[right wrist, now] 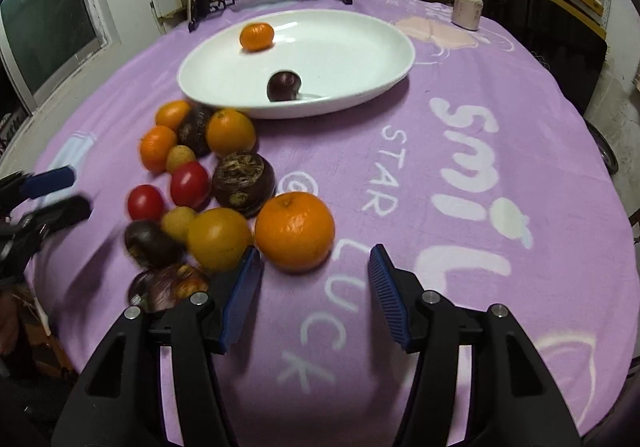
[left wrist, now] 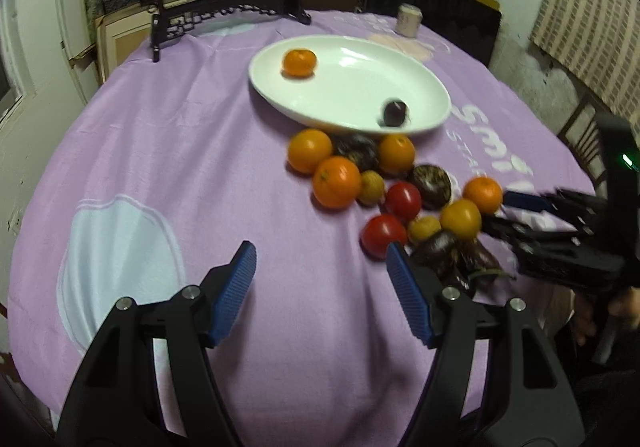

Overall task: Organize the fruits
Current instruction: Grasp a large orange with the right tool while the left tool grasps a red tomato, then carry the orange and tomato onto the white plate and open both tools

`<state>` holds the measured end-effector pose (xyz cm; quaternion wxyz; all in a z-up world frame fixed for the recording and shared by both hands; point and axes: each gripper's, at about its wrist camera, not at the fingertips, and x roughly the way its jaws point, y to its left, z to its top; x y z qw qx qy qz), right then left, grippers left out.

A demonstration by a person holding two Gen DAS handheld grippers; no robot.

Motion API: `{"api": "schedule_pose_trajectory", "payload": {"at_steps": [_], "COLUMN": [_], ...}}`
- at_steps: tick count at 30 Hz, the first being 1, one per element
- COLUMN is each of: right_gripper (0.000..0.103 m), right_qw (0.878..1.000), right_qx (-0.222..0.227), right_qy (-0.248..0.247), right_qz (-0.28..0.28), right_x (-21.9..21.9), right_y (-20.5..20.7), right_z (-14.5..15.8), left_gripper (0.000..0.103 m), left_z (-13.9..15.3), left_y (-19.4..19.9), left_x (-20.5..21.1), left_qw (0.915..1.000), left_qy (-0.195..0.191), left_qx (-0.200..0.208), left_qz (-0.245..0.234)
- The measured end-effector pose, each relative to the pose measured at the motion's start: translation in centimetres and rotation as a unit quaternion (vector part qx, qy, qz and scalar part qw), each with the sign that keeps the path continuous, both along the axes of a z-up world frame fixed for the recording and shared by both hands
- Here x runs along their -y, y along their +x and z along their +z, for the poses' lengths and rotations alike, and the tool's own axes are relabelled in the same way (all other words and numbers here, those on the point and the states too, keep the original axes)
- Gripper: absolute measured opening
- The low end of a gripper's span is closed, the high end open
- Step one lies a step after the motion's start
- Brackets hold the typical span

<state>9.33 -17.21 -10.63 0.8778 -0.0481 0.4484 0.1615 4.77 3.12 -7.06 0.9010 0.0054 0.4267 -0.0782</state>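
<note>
left claw [left wrist: 320, 267] wide, over bare cloth | right claw [right wrist: 316, 259] wide, nearest orange [right wrist: 295, 233] just ahead

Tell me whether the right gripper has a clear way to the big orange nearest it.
Probably yes. The right gripper is open, and the big orange sits just ahead of its jaws with only bare purple cloth between; a yellow-orange fruit crowds its left side.

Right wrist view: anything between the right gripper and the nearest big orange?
Nothing: only bare purple tablecloth separates the open right gripper from the large orange.
</note>
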Motion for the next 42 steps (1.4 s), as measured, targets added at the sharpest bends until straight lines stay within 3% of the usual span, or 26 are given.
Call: {"api": "schedule_pose_trajectory", "payload": {"at_steps": [1,2,5,10,15,19,25,30,42], "right_gripper": [0.051,0.04,0.039,0.039,0.039,0.039,0.039,0.039,0.039], "right_qw": [1.0,1.0,1.0,1.0,0.999,0.999,0.999,0.999,0.998], "right_qx": [0.003,0.011,0.011,0.02,0.025,0.016,0.017,0.018,0.015], "right_qy": [0.002,0.001,0.006,0.008,0.015,0.026,0.037,0.041,0.054], "right_qz": [0.005,0.011,0.023,-0.004,-0.024,-0.027,-0.029,-0.03,-0.015], "right_x": [-0.4,-0.7,-1.1,0.7,3.0,3.9,4.4,4.6,4.0], "right_y": [0.4,0.5,0.5,-0.4,-1.6,-2.0,-2.5,-2.6,-2.3], "right_z": [-0.2,-0.1,0.4,1.6,2.3,2.1,2.2,2.3,2.6], "left_gripper": [0.069,0.069,0.069,0.069,0.061,0.06,0.035,0.032,0.032], "left_z": [-0.2,-0.4,-0.7,-1.0,-2.9,-2.8,-3.2,-2.2,1.0], "left_y": [0.0,0.2,0.3,0.7,2.2,2.9,4.0,3.6,1.9], "left_x": [0.3,0.6,1.1,1.7,2.6,4.3,5.9,4.5,2.6], "left_qw": [1.0,1.0,0.9999,0.9998,0.9985,0.9985,0.9977,0.999,0.9994], "left_qy": [0.003,0.005,0.006,0.008,0.018,0.025,0.047,0.011,-0.018], "left_qx": [-0.003,-0.008,-0.011,-0.011,-0.048,-0.036,-0.029,-0.03,0.004], "left_qz": [-0.001,-0.003,-0.009,-0.017,-0.019,-0.033,-0.04,-0.033,-0.031]}}
